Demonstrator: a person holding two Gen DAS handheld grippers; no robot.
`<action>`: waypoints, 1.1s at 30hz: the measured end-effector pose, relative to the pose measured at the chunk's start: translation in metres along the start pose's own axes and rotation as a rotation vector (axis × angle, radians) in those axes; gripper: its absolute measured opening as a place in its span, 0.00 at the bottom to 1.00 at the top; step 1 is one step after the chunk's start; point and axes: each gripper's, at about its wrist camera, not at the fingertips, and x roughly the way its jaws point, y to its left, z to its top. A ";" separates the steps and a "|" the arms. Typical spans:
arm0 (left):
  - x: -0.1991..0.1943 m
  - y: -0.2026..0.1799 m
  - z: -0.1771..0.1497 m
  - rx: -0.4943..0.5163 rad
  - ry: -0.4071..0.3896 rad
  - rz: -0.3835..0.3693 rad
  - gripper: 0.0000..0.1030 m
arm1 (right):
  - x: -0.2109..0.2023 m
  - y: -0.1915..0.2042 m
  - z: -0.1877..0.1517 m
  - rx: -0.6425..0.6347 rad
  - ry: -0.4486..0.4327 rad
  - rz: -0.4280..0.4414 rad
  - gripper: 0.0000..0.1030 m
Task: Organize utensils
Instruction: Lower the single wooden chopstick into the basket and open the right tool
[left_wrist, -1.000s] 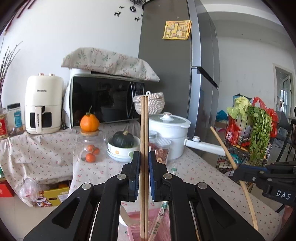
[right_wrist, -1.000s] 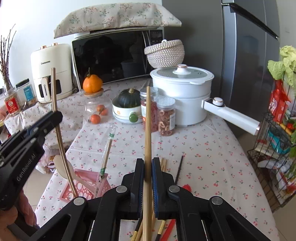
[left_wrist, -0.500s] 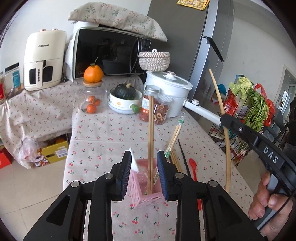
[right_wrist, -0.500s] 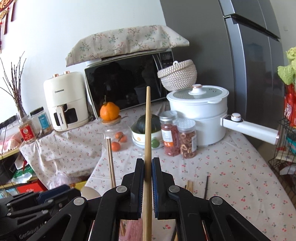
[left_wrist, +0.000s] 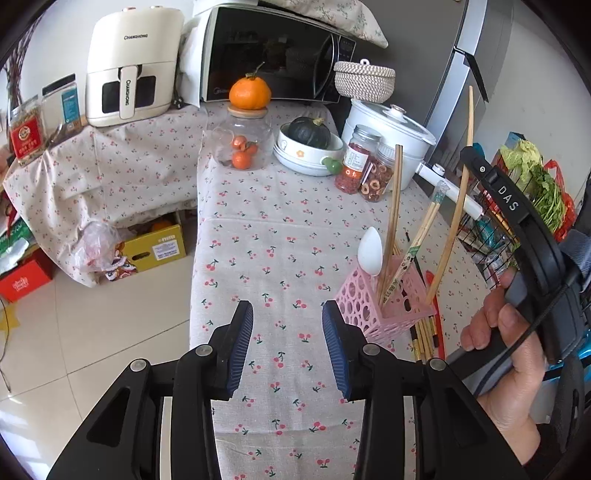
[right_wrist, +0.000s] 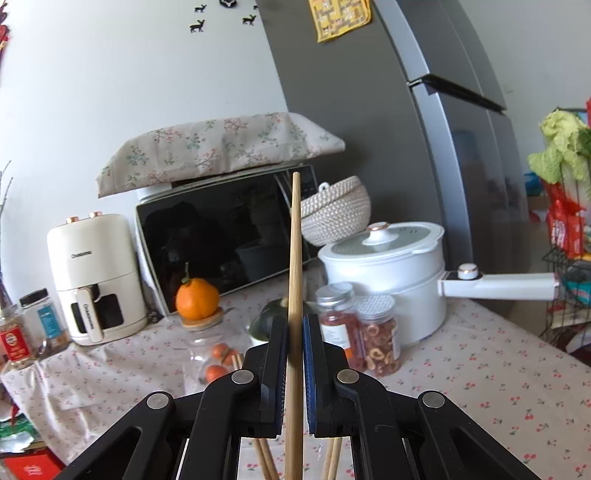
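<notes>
My left tongs (left_wrist: 287, 345) are opening, empty; right tongs (right_wrist: 294, 363) pinch 1 chopstick (right_wrist: 295, 280). I'd keep it upright, lower its tip into the pink basket (left_wrist: 356, 301), then release.

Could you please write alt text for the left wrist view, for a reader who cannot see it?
The left tool, jaws opening and empty, points down at a cherry-print tablecloth. Beside it, a pink holder holds chopsticks; the right tool grips another chopstick.

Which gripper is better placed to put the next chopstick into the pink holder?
The right gripper. It is shut on a bamboo chopstick whose lower end sits by the pink holder. The left gripper is opening, empty, beside the holder.
</notes>
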 end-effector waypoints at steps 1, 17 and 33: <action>0.000 0.002 0.000 -0.005 0.003 -0.004 0.40 | 0.002 0.002 -0.003 -0.011 -0.013 -0.026 0.05; 0.012 -0.003 -0.002 0.025 0.049 -0.018 0.40 | -0.013 0.002 -0.035 -0.014 0.103 -0.083 0.13; 0.018 -0.038 -0.017 0.041 0.123 -0.040 0.73 | -0.057 -0.080 0.006 -0.079 0.296 -0.005 0.82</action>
